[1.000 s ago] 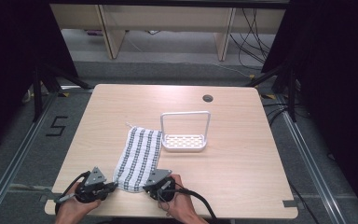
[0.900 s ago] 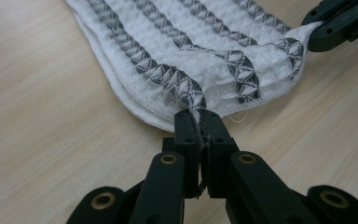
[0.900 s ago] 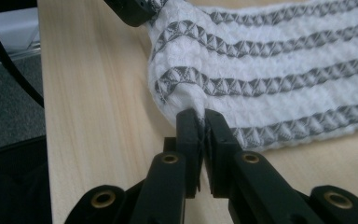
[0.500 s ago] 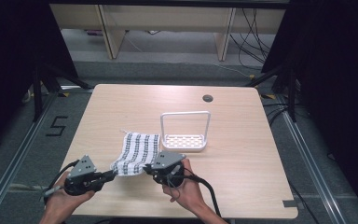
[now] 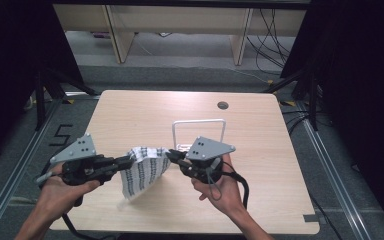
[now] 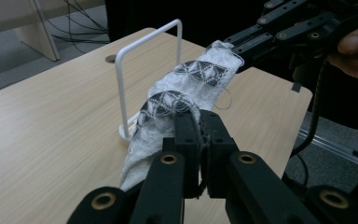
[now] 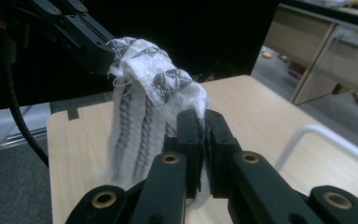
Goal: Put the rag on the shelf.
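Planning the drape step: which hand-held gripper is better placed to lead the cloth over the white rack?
Right, probably. The right hand-held gripper holds the cloth corner just in front of the white rack; the left hand-held gripper holds the corner farther away.

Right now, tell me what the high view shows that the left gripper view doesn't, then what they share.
High view alone: the person's left hand, the left claw seen from outside, the whole table and the floor around it.

Left gripper view alone: the cloth's woven star pattern close up, pinched between the left claw's shut jaws.

Both: the patterned cloth lifted between the two claws, the right claw clamped on its other corner, and the white wire rack behind.
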A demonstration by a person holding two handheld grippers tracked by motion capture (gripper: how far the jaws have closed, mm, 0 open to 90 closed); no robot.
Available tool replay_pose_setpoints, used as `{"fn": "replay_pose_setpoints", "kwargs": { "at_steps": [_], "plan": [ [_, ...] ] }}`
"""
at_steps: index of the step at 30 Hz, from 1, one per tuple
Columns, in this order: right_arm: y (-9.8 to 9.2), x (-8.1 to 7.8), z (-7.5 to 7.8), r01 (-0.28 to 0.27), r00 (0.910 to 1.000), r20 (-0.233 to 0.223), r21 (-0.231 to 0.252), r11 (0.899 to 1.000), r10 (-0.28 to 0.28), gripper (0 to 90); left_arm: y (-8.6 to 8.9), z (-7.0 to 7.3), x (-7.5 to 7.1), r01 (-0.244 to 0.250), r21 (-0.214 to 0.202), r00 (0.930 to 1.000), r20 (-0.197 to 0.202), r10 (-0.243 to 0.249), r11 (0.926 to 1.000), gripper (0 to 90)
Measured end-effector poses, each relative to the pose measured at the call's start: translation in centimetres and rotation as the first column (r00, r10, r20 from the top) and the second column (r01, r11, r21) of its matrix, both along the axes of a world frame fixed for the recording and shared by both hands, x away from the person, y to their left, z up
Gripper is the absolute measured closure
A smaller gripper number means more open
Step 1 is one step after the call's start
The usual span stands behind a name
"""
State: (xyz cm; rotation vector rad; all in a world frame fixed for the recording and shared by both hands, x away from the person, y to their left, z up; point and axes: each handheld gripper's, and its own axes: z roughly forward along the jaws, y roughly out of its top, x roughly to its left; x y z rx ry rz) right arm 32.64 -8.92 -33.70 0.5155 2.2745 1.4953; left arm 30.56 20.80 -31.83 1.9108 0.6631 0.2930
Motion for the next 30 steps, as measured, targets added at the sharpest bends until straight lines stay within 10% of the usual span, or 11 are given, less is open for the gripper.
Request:
{"fn": "replay_pose_setpoints", "kwargs": {
  "at_steps": [14,30],
  "plan": [
    [-5.8,-0.7,3.2,0.109,0.9929,0.043,0.050,0.993,-0.111,86.7,-5.1,2.2,3.3,0.087,-0.005,0.9954,-0.041,-0.087,0.9962,86.4],
    [-7.9,-0.2,4.2,0.162,0.9857,0.034,0.081,0.984,-0.165,86.7,-7.1,3.3,5.5,0.099,-0.031,0.9941,-0.041,-0.100,0.9946,86.3]
  ]
}}
